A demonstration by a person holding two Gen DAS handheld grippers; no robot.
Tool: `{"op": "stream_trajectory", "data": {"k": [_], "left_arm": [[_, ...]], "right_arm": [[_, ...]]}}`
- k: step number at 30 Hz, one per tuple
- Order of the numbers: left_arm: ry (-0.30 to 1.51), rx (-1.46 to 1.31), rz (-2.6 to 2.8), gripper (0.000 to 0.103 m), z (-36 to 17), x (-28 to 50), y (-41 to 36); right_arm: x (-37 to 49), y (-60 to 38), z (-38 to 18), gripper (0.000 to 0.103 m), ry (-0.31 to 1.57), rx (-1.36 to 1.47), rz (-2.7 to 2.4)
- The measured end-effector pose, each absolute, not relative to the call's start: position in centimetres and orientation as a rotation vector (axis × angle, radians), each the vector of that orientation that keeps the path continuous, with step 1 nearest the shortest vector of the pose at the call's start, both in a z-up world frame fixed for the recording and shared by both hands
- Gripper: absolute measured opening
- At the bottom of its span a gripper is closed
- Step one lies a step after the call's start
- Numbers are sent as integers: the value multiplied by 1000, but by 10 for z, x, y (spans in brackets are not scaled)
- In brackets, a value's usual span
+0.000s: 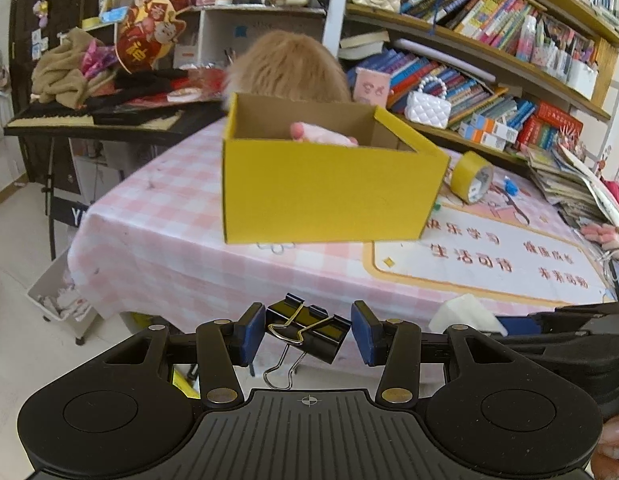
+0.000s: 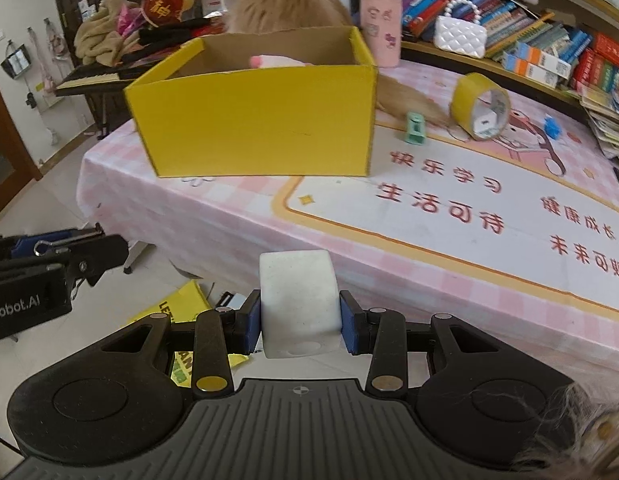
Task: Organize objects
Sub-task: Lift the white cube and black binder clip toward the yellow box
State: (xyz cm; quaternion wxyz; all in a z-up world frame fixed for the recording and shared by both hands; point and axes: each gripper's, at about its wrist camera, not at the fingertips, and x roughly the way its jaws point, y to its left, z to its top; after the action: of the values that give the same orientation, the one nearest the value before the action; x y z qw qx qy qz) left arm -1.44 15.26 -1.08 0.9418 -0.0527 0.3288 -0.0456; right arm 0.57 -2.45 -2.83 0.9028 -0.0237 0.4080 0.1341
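Left wrist view: left gripper point(image 1: 307, 334) brackets a black binder clip point(image 1: 309, 330), pads seemingly not quite clamped. Right gripper point(image 2: 300, 320) clamps a white block point(image 2: 297, 304). Both should clear the yellow box point(image 2: 265, 120) rim on the surface point(image 2: 429, 240) before release.

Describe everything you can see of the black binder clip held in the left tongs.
The binder clip has a glossy black metal body with two silver wire handles: one folded across its face, the other hanging down below. It sits tilted between the blue pads of the left tongs; the left pad touches it, the right pad looks slightly apart. It hangs in the air before the table edge, short of the yellow box. Nothing else touches it.
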Motion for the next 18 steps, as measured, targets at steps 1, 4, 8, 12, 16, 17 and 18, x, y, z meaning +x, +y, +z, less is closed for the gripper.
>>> {"op": "stream_trajectory", "data": {"k": [1,4,8,12,16,17,18], "left_arm": [[659,-112,-94,45,-8,-13,155],[620,-117,-96,45,3,-6,160],[541,-121,-101,45,26,15,164],[474,-105,-97,45,46,42,163],[424,-93,-77,45,60,68,161],[420,-90,-74,45,61,73,160],[420,-85,-70,45,61,79,159]], "right_arm": [[6,-21,-26,36,839,-54,284],[9,-14,-16,36,803,-55,292],[27,-9,6,36,724,-62,291],[56,-6,32,36,634,-70,288],[92,-5,47,36,579,-81,287],[101,-4,49,36,571,-85,289],[109,-3,50,36,564,-88,292]]}}
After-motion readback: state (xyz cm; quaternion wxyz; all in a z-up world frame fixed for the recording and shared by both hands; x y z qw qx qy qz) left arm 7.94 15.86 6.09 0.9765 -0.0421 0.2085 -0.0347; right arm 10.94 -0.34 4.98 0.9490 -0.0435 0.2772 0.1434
